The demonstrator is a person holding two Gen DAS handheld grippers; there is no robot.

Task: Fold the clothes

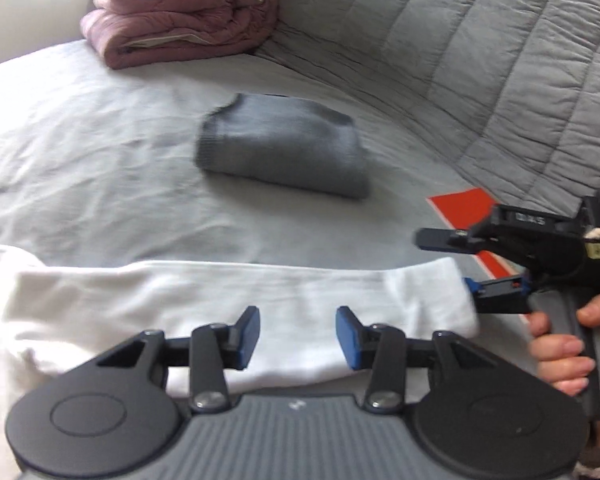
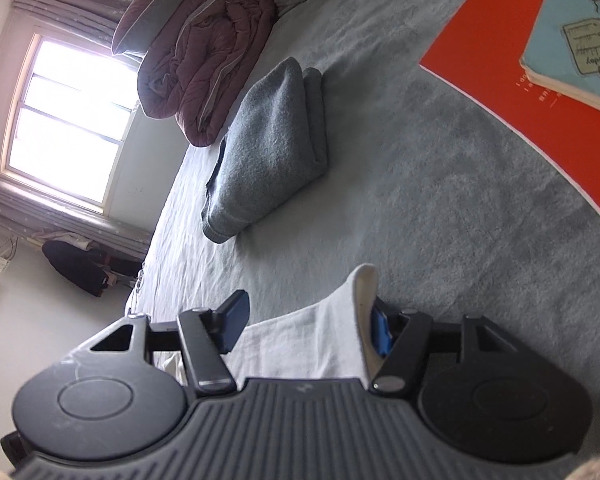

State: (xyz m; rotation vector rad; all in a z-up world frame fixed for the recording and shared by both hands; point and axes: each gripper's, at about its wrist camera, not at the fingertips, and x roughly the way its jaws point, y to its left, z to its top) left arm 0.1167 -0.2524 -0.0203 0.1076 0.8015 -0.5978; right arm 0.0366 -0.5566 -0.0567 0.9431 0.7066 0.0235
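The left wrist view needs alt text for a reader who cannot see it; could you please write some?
An open left hand-held gripper hovers over a white garment on a pale bed sheet, while the right hand-held gripper, held in a hand, is open at the garment's right end. Beyond lie a folded grey sweater, a rolled pink quilt and a grey quilted blanket.

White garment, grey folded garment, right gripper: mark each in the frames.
white garment [image 1: 300, 300]: left wrist view, on its flat middle.
grey folded garment [image 2: 268, 148]: right wrist view, on its top face.
right gripper [image 1: 456, 260]: left wrist view, midway between its fingertips, at the white garment's end.
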